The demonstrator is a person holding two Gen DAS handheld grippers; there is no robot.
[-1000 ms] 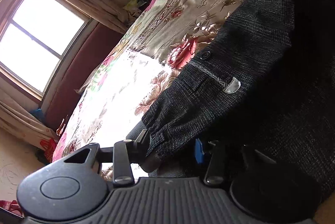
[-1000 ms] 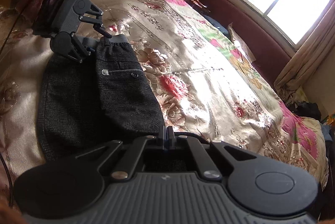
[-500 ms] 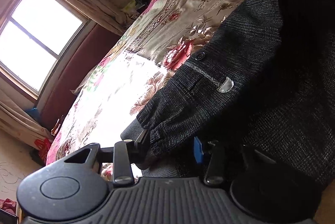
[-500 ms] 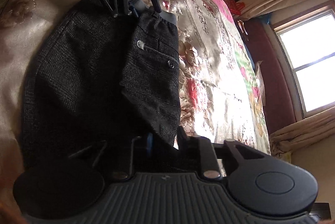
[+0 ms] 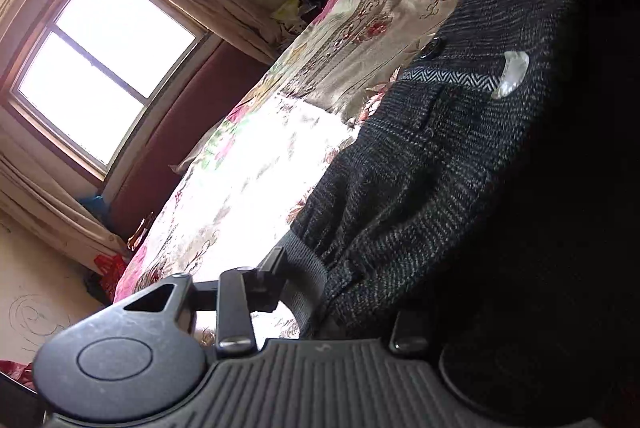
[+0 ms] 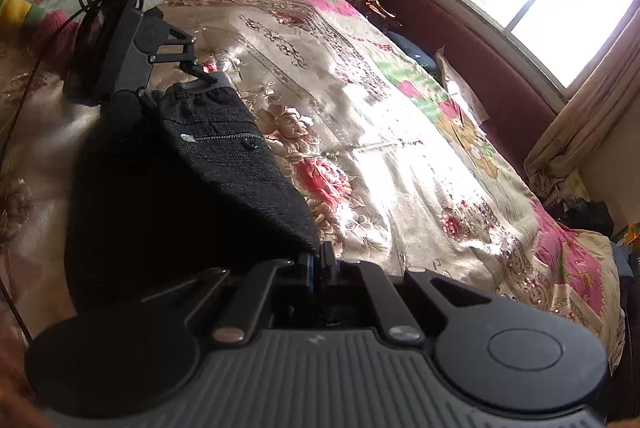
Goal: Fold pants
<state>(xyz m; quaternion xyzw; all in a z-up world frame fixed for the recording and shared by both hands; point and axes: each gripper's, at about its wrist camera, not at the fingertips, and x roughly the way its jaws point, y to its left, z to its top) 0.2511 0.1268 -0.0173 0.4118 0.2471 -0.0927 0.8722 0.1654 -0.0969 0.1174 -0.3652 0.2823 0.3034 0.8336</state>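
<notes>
I operate two hand-held grippers over a bed covered with a glossy floral satin bedspread [image 6: 400, 132]. The dark grey woven pants with a ribbed elastic waistband [image 6: 192, 164] lie on the bedspread toward the side of the bed away from the window, with part of the fabric raised off the surface.

Left hand-held gripper [image 5: 336, 280]: its jaws have just been closing and the waistband end of the pants sits between them. In the right wrist view the near finger rests on the waistband; the far finger is hidden behind cloth in both views. I judge this a grip on the waistband.

Right hand-held gripper [image 6: 318, 264]: the jaws are fully closed, pinching the lower edge of the dark fabric, which rises from the pads as a taut flap.

Status, as I judge it: the pants appear already doubled lengthwise, one leg over the other, with the buttoned back pocket [image 6: 224, 140] facing up. Both ends are now held and the garment is partly lifted between the two grippers.

Remaining: bring the held lower end toward the waistband to make the crosswise fold, lay it flat, release both grips and smooth the stack.
</notes>
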